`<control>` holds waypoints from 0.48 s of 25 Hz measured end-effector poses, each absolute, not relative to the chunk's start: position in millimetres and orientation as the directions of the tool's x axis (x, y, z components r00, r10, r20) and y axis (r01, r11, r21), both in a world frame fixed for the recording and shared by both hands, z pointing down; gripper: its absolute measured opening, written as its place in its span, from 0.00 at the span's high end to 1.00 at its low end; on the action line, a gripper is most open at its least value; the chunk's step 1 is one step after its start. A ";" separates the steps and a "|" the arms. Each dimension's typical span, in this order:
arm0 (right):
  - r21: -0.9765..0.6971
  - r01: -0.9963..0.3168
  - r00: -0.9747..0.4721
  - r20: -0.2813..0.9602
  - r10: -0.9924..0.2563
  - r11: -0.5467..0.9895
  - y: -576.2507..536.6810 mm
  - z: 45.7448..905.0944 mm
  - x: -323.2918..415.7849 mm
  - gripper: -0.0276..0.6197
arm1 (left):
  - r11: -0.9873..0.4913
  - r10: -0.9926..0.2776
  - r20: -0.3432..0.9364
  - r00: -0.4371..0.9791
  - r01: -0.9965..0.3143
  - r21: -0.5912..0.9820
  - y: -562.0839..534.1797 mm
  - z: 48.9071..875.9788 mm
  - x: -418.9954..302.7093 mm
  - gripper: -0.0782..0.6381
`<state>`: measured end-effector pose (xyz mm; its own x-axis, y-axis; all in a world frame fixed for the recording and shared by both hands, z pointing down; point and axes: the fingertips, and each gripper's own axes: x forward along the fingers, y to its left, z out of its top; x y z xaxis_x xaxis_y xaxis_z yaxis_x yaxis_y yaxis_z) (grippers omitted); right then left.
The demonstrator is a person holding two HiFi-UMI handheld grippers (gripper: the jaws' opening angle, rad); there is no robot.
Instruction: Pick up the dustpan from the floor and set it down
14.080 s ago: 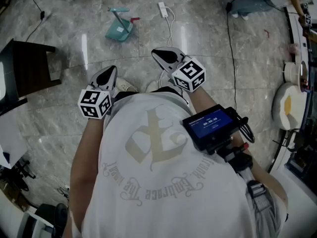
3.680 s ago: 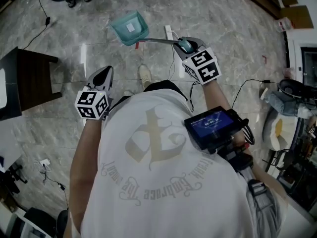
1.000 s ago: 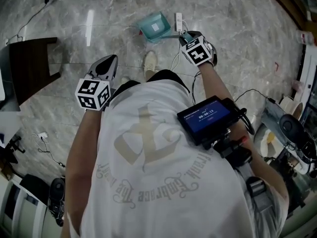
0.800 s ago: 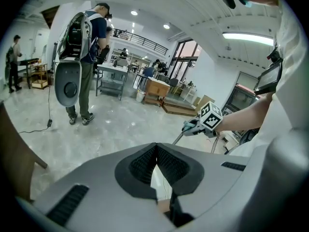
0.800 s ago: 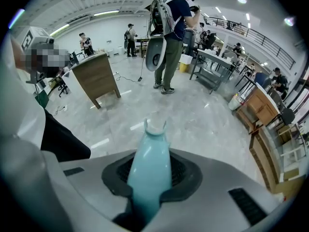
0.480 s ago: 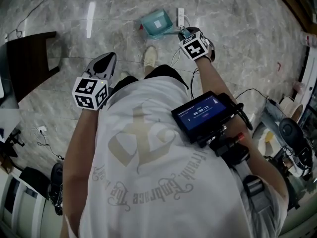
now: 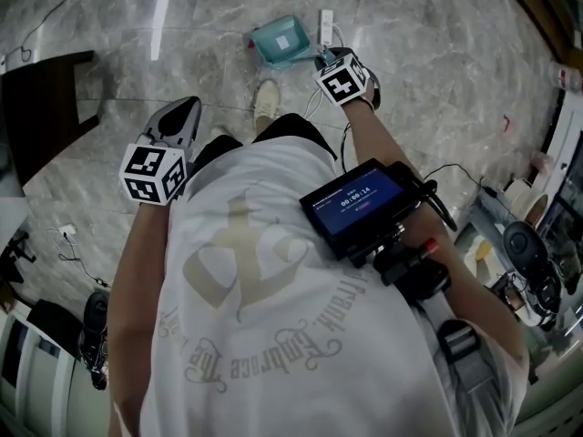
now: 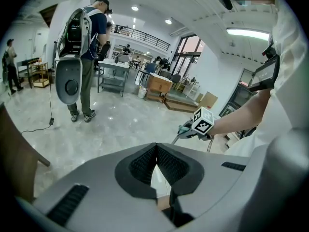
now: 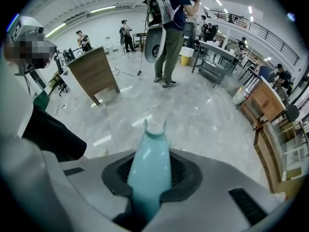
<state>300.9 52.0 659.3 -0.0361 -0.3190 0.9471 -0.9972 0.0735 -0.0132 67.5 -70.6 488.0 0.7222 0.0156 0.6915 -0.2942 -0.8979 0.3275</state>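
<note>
Judging by the right tool (image 7: 324, 60) pinching the pale teal handle (image 9: 148, 173), lower gently until the dustpan (image 7: 281, 42) sits flat on the floor (image 7: 437, 53), then spread and lift clear. Small teal plastic scoop, white label inside, low by the floor just beyond the shoe (image 7: 265, 103), beside a white power strip (image 7: 325, 24); touching down or not, cannot tell. Left tool (image 7: 187, 107) pressed together, empty.
</note>
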 end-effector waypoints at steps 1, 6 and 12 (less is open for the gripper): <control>-0.012 -0.997 -0.036 0.948 -0.318 0.077 51.8 659.8 300.7 0.81 | -0.898 0.013 0.692 0.722 -0.297 0.326 -69.9 487.3 66.4 0.87; -0.005 -0.996 -0.032 0.949 -0.313 0.086 52.6 667.0 299.0 0.81 | -0.893 -0.002 0.696 0.718 -0.314 0.321 -66.7 485.9 61.4 0.87; 0.006 -0.996 -0.023 0.952 -0.305 0.093 51.7 674.9 295.5 0.81 | -0.889 -0.020 0.700 0.714 -0.333 0.315 -64.2 482.5 58.9 0.87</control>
